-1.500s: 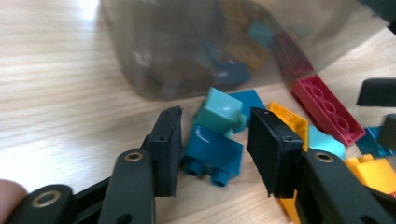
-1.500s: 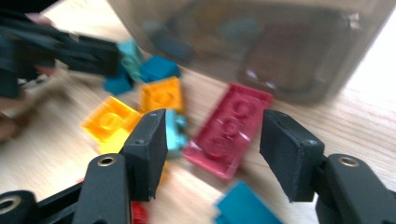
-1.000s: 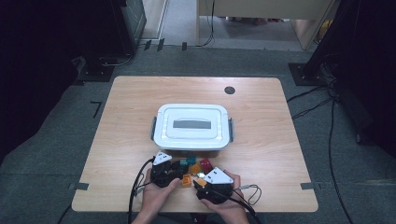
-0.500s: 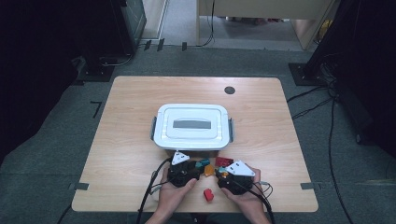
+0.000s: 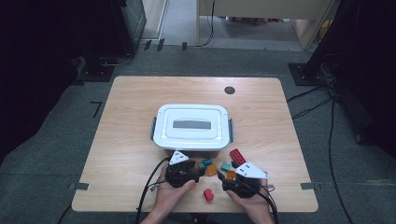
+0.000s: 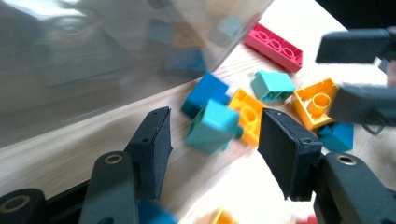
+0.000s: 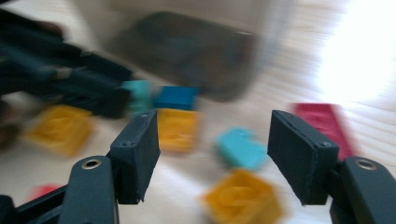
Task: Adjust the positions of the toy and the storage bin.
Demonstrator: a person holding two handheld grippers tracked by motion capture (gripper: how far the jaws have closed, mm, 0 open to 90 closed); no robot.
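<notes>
The left gripper (image 6: 212, 140) had just been opening, a teal brick (image 6: 212, 127) loose between its jaws at frame centre. The right gripper (image 7: 212, 154) stood released over scattered bricks, gripping nothing.

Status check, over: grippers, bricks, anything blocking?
Left gripper just opening, teal brick loose between fingers. Right gripper open, empty. Lidded box right behind the pile.

Teal brick (image 6: 212, 126), long red brick (image 6: 273, 46)
</notes>
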